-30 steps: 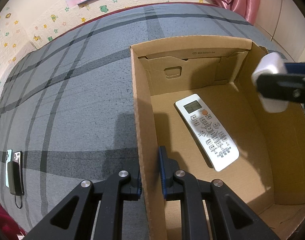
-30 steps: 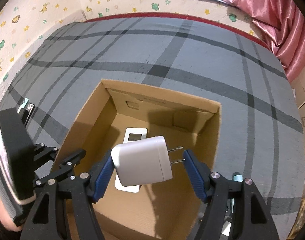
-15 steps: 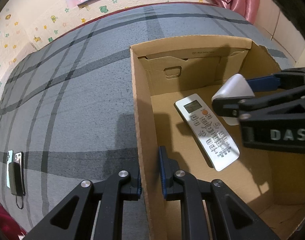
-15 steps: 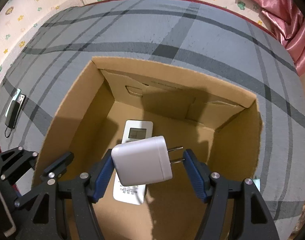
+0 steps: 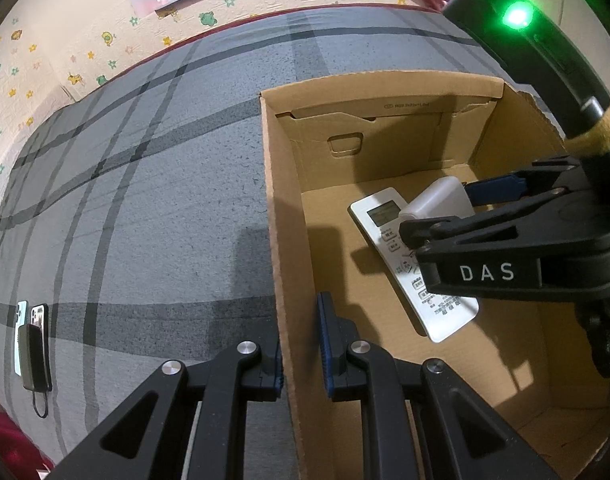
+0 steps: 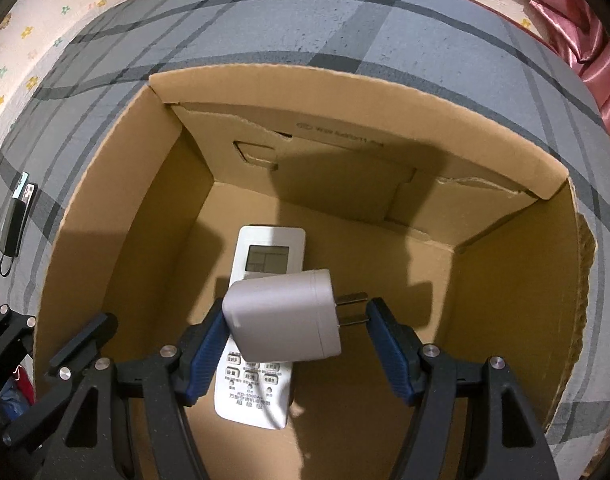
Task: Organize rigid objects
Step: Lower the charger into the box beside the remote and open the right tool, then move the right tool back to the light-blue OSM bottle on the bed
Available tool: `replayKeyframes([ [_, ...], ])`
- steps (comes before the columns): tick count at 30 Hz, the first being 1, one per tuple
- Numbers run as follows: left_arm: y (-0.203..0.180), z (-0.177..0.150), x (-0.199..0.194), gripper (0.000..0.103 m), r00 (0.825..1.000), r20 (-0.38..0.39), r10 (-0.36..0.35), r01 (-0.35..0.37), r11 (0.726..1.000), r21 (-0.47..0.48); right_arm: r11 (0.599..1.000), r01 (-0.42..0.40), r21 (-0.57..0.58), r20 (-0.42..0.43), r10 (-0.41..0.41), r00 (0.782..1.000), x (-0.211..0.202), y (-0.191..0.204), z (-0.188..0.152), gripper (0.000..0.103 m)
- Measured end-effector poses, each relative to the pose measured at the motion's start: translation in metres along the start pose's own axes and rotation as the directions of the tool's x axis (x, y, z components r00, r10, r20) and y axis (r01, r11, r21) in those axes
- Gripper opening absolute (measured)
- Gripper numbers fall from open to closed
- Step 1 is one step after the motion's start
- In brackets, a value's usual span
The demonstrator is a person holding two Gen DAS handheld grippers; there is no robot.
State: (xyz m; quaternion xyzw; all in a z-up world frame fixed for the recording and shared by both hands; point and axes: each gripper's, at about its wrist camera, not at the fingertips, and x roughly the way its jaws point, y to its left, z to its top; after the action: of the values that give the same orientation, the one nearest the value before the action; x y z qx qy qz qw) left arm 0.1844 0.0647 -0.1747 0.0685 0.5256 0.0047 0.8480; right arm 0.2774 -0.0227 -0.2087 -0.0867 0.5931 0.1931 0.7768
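Charger (image 6: 283, 318) has sunk into the box (image 6: 345, 92) (above remote (image 6: 265, 256)).

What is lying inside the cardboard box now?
On the floor of the cardboard box lies a white remote control. The white charger, held by the right gripper, covers its middle buttons.

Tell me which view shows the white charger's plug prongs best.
The right wrist view: the white charger sits front and centre in the right hand-held gripper, both prongs pointing right at the blue pad. The left wrist view shows only the charger's rounded back above the remote; the prongs are hidden.
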Motion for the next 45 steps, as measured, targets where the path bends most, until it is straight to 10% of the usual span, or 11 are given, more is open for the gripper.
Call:
replayKeyframes([
  [22,0.000,0.001,0.002,0.015,1.000,-0.004,0.002,-0.002,1.000,-0.002,1.000,0.001,-0.010,0.105,0.000,0.994,-0.044,-0.001,0.000,0.073],
  [45,-0.001,0.001,0.002,0.015,1.000,-0.004,0.011,-0.011,1.000,-0.002,0.997,0.061,0.054,0.259,-0.073,0.963,-0.123,-0.059,-0.024,0.103],
])
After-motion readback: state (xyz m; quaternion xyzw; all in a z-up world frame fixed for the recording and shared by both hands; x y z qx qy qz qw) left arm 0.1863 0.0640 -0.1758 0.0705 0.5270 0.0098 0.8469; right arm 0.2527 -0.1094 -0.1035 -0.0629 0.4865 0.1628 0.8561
